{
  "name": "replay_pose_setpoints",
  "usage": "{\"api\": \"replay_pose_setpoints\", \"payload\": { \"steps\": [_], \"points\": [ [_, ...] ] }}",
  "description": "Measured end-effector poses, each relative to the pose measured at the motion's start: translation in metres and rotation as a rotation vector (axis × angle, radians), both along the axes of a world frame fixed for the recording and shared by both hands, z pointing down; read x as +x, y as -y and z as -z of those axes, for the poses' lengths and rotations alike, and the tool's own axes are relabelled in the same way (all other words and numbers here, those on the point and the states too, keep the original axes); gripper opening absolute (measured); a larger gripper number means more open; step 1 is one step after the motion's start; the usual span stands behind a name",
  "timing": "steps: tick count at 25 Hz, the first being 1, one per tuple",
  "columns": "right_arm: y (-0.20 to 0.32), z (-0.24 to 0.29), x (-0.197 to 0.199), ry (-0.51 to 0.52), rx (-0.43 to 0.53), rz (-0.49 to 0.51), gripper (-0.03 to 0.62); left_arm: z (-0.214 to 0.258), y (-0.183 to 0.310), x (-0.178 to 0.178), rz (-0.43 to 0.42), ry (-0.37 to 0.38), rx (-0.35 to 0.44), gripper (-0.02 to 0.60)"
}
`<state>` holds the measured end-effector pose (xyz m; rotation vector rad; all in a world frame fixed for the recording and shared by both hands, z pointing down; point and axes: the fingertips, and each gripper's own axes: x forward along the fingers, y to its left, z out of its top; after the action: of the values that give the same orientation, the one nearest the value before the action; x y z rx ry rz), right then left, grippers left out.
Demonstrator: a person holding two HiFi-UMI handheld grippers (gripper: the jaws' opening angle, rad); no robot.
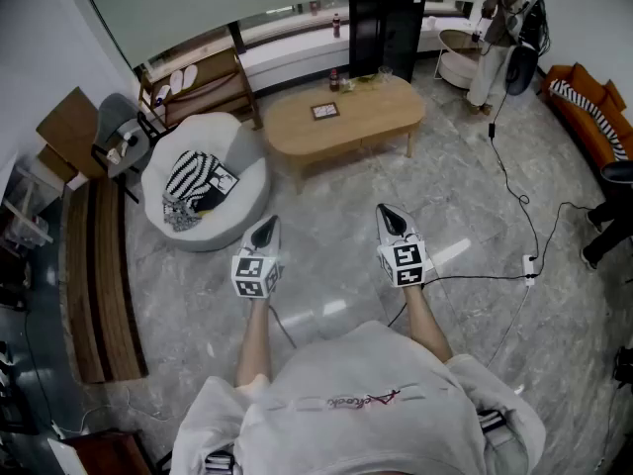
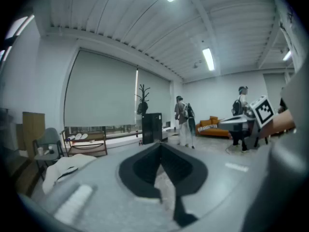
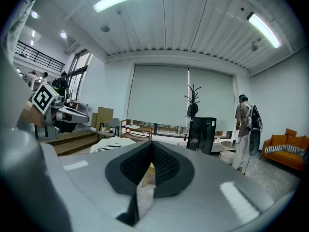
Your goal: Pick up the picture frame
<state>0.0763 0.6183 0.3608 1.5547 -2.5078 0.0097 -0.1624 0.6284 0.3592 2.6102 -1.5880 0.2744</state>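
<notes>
1. We hold the left gripper [image 1: 264,230] and the right gripper [image 1: 392,218] side by side over the grey marble floor [image 1: 465,206], both pointing towards the far side of the room.
2. Both pairs of jaws are pressed together, with nothing between them.
3. The picture frame [image 1: 324,111] lies on the wooden coffee table [image 1: 381,117], ahead of us and well apart from both grippers.
4. A white round armchair [image 1: 252,181] holding a striped cushion [image 1: 186,178] stands left of the table, and a black cabinet [image 1: 386,18] stands behind the table.
5. A person [image 1: 499,18] stands at the far right, near an orange sofa [image 1: 584,107].
</notes>
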Motion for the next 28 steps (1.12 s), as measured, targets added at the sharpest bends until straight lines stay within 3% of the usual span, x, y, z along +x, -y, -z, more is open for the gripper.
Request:
{"api": "replay_pose_setpoints", "payload": {
  "steps": [28],
  "points": [
    [0.007, -0.031, 0.073, 0.040, -0.033, 0.092, 0.002, -0.017, -0.003, 0.097, 0.045, 0.002, -0.014, 0.000]
  ]
}}
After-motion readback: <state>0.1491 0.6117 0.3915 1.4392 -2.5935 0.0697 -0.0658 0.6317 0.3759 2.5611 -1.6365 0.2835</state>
